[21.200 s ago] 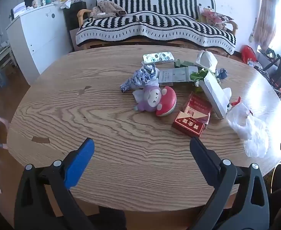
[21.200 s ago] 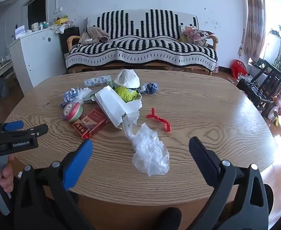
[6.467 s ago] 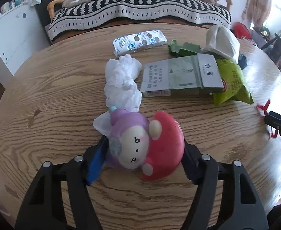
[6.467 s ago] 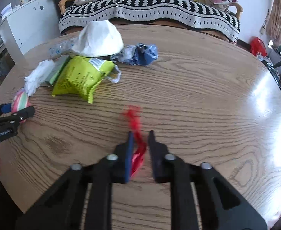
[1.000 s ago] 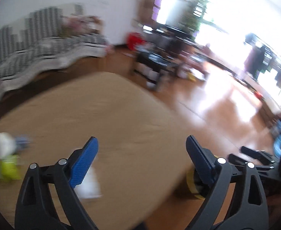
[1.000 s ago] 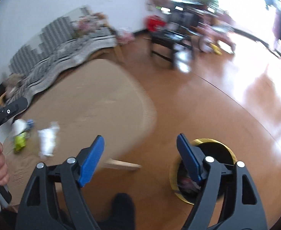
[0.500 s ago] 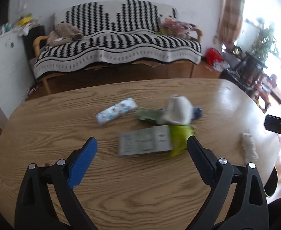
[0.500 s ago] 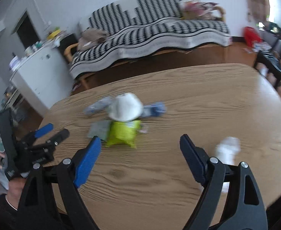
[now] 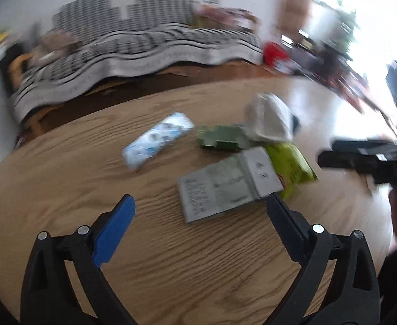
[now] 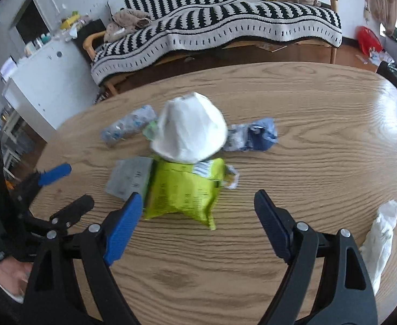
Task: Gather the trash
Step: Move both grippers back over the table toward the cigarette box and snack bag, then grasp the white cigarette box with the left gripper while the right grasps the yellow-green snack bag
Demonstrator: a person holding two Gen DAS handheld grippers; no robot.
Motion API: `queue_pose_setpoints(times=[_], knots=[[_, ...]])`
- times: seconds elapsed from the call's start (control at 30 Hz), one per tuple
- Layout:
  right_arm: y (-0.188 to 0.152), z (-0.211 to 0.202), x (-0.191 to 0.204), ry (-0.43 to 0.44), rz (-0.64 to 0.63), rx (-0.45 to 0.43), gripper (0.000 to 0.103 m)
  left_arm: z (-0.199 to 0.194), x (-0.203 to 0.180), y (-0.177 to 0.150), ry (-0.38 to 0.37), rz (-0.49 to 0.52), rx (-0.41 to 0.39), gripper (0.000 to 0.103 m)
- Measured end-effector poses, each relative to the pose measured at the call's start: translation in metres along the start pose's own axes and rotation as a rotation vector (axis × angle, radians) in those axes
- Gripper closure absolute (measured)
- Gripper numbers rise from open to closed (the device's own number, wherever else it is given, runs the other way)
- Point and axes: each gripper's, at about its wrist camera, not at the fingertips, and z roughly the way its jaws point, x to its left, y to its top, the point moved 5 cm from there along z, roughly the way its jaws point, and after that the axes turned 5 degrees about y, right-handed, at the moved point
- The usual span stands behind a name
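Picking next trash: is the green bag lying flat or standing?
Lying flat: the green bag is spread on the table, its top edge under the white wad.

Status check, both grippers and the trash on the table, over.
Left gripper open, empty. Right gripper open, empty, over green snack bag. Grey carton, white bag, tissue on table. Nothing blocking.

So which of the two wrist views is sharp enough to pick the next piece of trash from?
Left wrist view: smeared by motion, the grey carton and blue-white packet soft-edged, the window side blown out white. Right wrist view: much crisper, the green bag and white wad well defined, glare only on the table's right edge. Both bend straight lines, fisheye.
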Motion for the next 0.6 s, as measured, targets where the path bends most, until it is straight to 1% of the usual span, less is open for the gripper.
queue_pose_setpoints(times=[0.03, 0.1, 0.13, 0.2, 0.4, 0.5, 0.6], knots=[[-0.001, 0.002, -0.004, 0.005, 0.002, 0.006, 0.021, 0.006, -0.005, 0.002, -0.010, 0.084, -0.005, 0.008], [-0.002, 0.004, -0.011, 0.023, 0.008, 0.020, 0.021, 0.014, -0.009, 0.003, -0.024, 0.169, -0.010, 0.008], [-0.003, 0.006, -0.012, 0.031, 0.010, 0.029, 0.021, 0.021, -0.011, 0.004, -0.047, 0.208, -0.002, 0.008], [-0.006, 0.009, -0.014, 0.040, 0.012, 0.044, 0.021, 0.031, -0.015, 0.007, -0.067, 0.252, 0.004, 0.008], [-0.009, 0.020, -0.017, 0.053, -0.002, 0.089, 0.021, 0.053, -0.036, 0.011, -0.159, 0.392, 0.007, 0.008], [-0.009, 0.022, -0.019, 0.060, -0.010, 0.106, 0.021, 0.063, -0.044, 0.011, -0.184, 0.460, 0.011, 0.008], [-0.010, 0.024, -0.021, 0.063, -0.013, 0.117, 0.021, 0.073, -0.046, 0.013, -0.186, 0.467, 0.017, 0.008]])
